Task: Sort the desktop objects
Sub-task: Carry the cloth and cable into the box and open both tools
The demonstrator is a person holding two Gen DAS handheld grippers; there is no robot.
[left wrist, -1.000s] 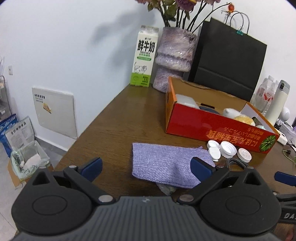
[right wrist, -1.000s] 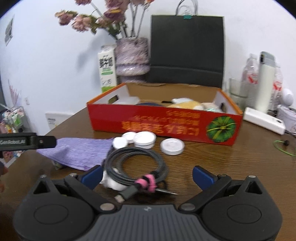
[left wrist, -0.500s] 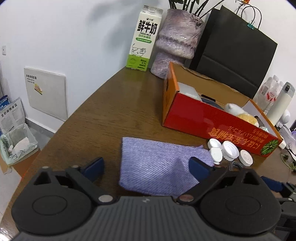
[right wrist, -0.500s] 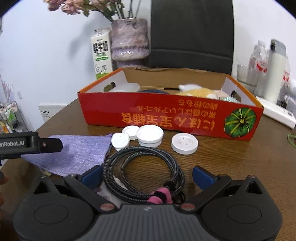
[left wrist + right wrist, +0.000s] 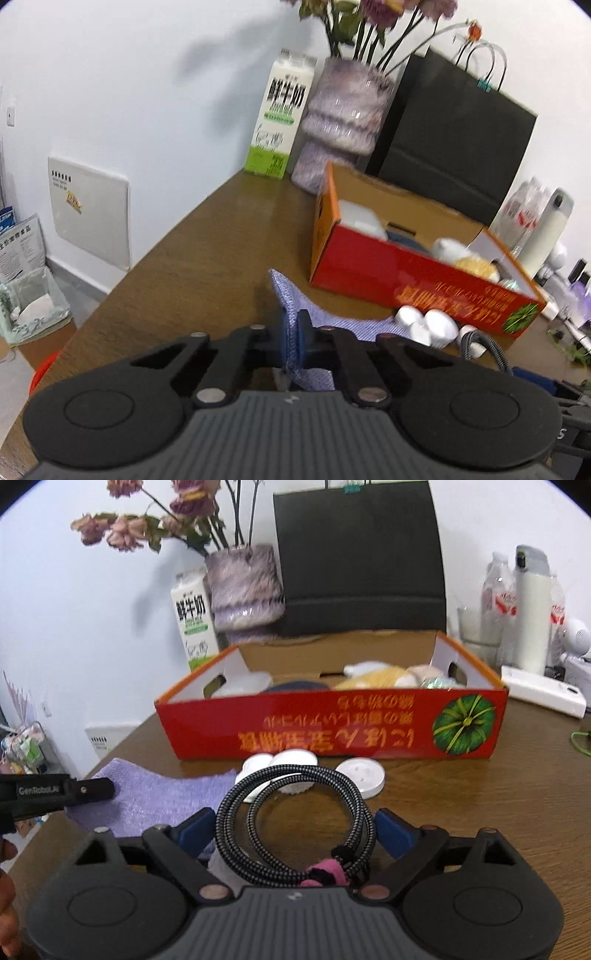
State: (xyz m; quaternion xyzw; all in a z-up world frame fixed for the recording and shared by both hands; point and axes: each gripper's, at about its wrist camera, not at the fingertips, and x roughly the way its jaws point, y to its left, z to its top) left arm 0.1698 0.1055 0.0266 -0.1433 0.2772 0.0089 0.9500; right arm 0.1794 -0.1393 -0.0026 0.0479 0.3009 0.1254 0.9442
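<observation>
My left gripper [image 5: 293, 341] is shut on the near edge of a purple cloth [image 5: 332, 325] and pulls a fold of it up off the wooden table. The cloth also shows in the right wrist view [image 5: 159, 801], with the left gripper's finger over it. My right gripper [image 5: 295, 830] has closed in on a coiled braided cable [image 5: 295, 812] with a pink tie; its blue pads touch the coil's two sides. A red cardboard box [image 5: 332, 731] holding several items stands behind; it also shows in the left wrist view [image 5: 406, 273].
White round lids [image 5: 360, 775] lie in front of the box. A milk carton [image 5: 282, 118], a vase of dried flowers [image 5: 343, 122] and a black paper bag [image 5: 454, 155] stand at the back. A white thermos [image 5: 530, 609] and bottles stand at right. The table's left edge [image 5: 147, 254] drops to the floor.
My left gripper has closed on the cloth's edge and lifted it, bunching the cloth. My right gripper has narrowed around the cable coil and moved forward over it.
</observation>
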